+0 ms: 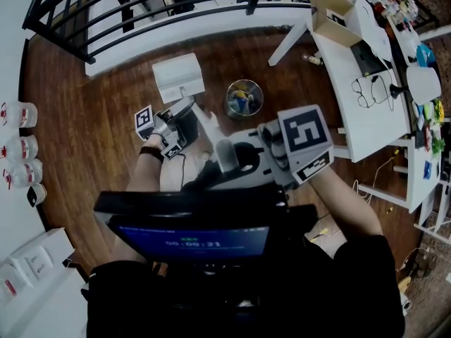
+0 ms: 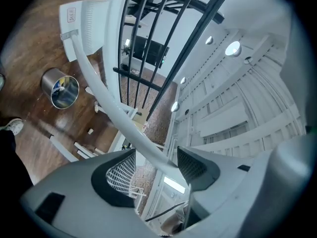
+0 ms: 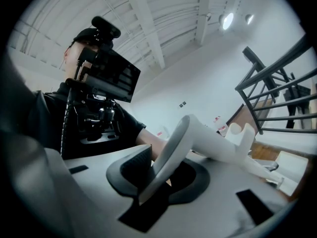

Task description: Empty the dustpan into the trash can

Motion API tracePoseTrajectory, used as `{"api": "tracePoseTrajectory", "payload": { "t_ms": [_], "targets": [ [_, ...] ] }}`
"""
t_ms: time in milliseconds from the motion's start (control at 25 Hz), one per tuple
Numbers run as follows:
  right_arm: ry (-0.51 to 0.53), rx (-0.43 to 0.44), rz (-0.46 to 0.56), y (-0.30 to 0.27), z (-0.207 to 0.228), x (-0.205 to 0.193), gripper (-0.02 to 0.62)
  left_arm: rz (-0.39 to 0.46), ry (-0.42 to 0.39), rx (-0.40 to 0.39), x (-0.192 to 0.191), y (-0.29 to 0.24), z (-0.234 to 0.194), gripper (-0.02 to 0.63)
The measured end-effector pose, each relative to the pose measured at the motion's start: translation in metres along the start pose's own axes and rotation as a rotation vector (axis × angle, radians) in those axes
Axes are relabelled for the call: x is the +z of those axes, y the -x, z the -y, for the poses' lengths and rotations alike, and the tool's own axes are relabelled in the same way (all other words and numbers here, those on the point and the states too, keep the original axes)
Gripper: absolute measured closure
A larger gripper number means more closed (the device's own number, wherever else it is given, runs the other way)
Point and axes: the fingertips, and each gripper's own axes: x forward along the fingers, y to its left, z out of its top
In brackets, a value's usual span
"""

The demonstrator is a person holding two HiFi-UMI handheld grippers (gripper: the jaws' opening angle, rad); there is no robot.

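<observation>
A white long-handled dustpan [image 1: 179,77] rests its pan on the wood floor, just left of a round metal trash can [image 1: 244,98] holding colourful rubbish. My right gripper [image 1: 229,157] is shut on the curved top end of the dustpan handle [image 3: 208,138]. My left gripper [image 1: 187,106] sits lower on the shaft. In the left gripper view the handle [image 2: 114,103] runs between the wide-apart jaws of that gripper [image 2: 156,160], lying near the right pad with a gap to the left one. The pan [image 2: 84,19] and the can [image 2: 62,88] show beyond.
A white table [image 1: 352,83] with a cardboard box [image 1: 331,13] and clutter stands at the right. A black railing [image 1: 141,5] runs across the back. Bottles [image 1: 21,146] line the left wall. A black screen device [image 1: 190,224] hangs at the person's chest.
</observation>
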Motion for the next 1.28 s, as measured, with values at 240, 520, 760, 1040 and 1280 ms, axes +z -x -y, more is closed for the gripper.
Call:
{"api": "tracePoseTrajectory", "payload": {
  "t_ms": [240, 520, 760, 1040, 1280],
  "targets": [
    [-0.015, 0.006, -0.004, -0.014, 0.010, 0.001, 0.495, 0.052, -0.007, 0.031, 0.017, 0.036, -0.005, 0.348],
    [-0.030, -0.015, -0.007, -0.029, 0.021, 0.004, 0.495, 0.073, -0.025, -0.009, 0.035, 0.070, 0.012, 0.350],
    [-0.036, -0.054, 0.006, -0.035, 0.030, 0.004, 0.495, 0.137, -0.248, -0.008, 0.062, 0.098, 0.048, 0.452],
    [-0.056, -0.091, 0.005, -0.044, 0.041, -0.002, 0.494, 0.084, -0.810, -0.099, 0.046, 0.090, 0.166, 0.604],
    [-0.083, -0.121, 0.016, -0.050, 0.048, -0.012, 0.494, 0.180, -1.456, -0.011, 0.025, 0.097, 0.245, 0.604]
  ]
}}
